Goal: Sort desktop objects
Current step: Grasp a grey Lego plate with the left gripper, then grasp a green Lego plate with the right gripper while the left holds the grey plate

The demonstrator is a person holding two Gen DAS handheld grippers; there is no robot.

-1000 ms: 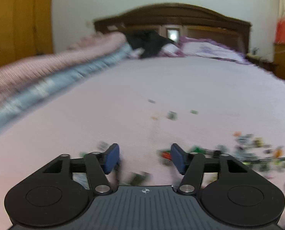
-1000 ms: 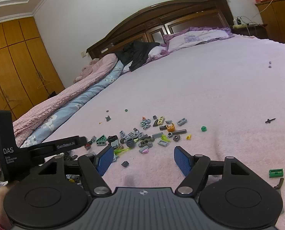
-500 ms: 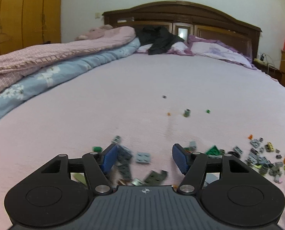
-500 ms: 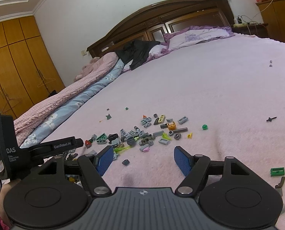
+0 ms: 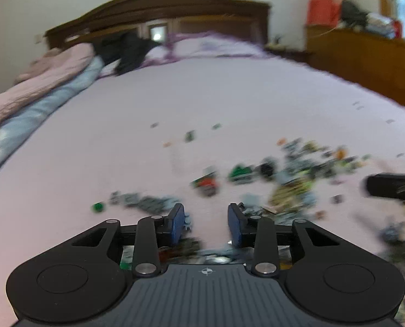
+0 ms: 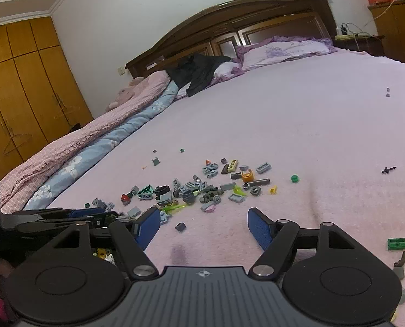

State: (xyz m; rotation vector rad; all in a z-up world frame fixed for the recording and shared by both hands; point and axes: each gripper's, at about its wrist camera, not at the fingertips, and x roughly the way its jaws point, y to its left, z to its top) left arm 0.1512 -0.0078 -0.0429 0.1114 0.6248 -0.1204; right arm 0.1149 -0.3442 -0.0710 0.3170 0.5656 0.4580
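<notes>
On the pink bed [image 6: 325, 125], the brick scatter [image 6: 202, 188] lies just ahead-left of your right hand-held gripper [image 6: 202, 224], nearer your left hand-held gripper [image 5: 205, 224]; both gape empty.

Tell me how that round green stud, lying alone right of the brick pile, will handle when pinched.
The green stud looks tiny and rigid, so probably very light. Its round shape suggests it may roll or squirt sideways. The soft pink bedspread may let it sink, making a clean pinch harder.

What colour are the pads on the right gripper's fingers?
Dark blue pads on black fingers, clearest in the right wrist view.
</notes>
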